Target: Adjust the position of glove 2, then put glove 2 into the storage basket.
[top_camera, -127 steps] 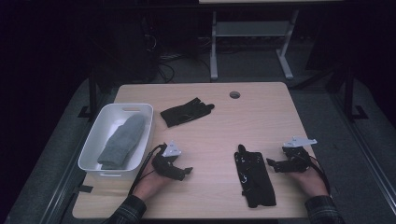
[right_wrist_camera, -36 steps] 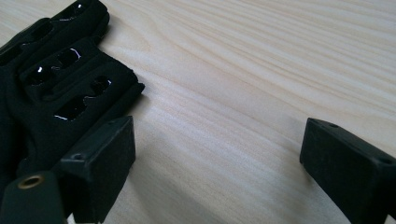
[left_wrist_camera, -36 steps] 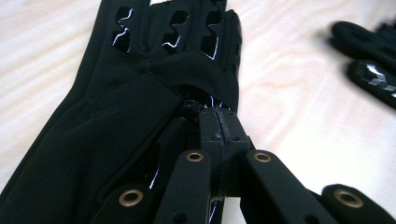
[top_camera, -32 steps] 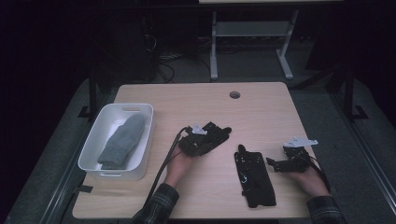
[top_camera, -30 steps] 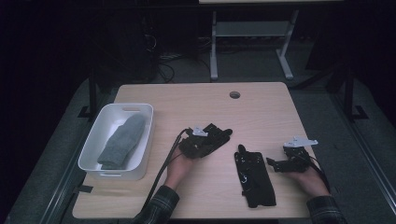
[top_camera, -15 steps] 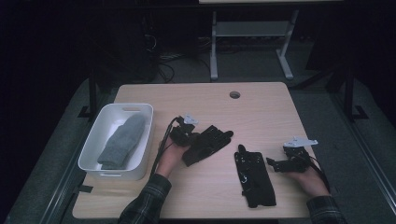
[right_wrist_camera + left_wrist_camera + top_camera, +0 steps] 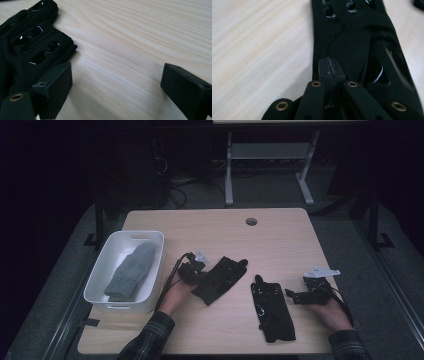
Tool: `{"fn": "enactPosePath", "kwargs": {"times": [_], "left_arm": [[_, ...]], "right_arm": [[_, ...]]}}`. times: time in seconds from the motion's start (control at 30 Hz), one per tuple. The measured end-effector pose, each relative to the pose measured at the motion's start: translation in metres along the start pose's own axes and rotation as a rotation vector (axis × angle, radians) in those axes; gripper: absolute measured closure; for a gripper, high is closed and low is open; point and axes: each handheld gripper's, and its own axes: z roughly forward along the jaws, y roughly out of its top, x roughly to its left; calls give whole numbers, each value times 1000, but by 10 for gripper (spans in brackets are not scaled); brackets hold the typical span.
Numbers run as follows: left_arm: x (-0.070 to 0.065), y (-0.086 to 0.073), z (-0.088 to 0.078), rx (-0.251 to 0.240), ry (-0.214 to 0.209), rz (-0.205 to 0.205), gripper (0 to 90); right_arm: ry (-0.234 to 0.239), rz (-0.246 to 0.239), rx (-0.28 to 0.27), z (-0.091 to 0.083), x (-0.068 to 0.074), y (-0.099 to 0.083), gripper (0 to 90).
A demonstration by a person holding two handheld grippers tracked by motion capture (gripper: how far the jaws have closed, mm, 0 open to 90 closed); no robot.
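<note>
A black glove (image 7: 220,279) lies flat at the table's middle, fingers pointing to the far right. My left gripper (image 7: 192,272) is shut on its cuff edge; in the left gripper view the jaws (image 7: 329,65) meet on the black glove (image 7: 352,45). A second black glove (image 7: 272,309) lies near the front edge. My right gripper (image 7: 292,296) rests open just right of it, held by a hand. In the right gripper view the open gripper (image 7: 116,75) has bare wood between its jaws, with that second glove (image 7: 30,42) against the left jaw.
A white bin (image 7: 150,236) stands at the table's left with a grey knitted mitten (image 7: 131,270) inside. A round cable hole (image 7: 251,221) sits near the far edge. A metal stand (image 7: 270,150) is behind the table on the dark floor.
Earlier the first glove lay farther back and my left gripper was open near the front. It has since taken the glove and, over the last second, dragged it slightly left toward the bin. The right gripper stayed still.
</note>
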Motion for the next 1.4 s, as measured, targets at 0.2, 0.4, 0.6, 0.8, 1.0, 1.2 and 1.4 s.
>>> {"fn": "enactPosePath", "kwargs": {"times": [0.2,0.4,0.6,0.8,1.0,1.2,1.4], "left_arm": [[-16,-8,-8,12,-37,43,895],[-30,-19,-16,15,-69,68,894],[-39,-27,-23,-3,-97,85,894],[-31,-32,-27,-55,-121,23,740],[-23,-37,-30,-76,-146,-30,481],[-20,-41,-32,-93,-174,-53,327],[-21,-40,-31,-124,-188,-66,253]], "right_arm": [[-1,2,0,0,1,0,102],[6,-5,-2,0,1,0,101],[6,-3,1,0,2,0,107],[55,3,27,-10,7,4,360],[164,-30,-24,-30,22,11,842],[274,-70,-29,-37,42,10,900],[347,-121,15,-31,63,10,900]]}}
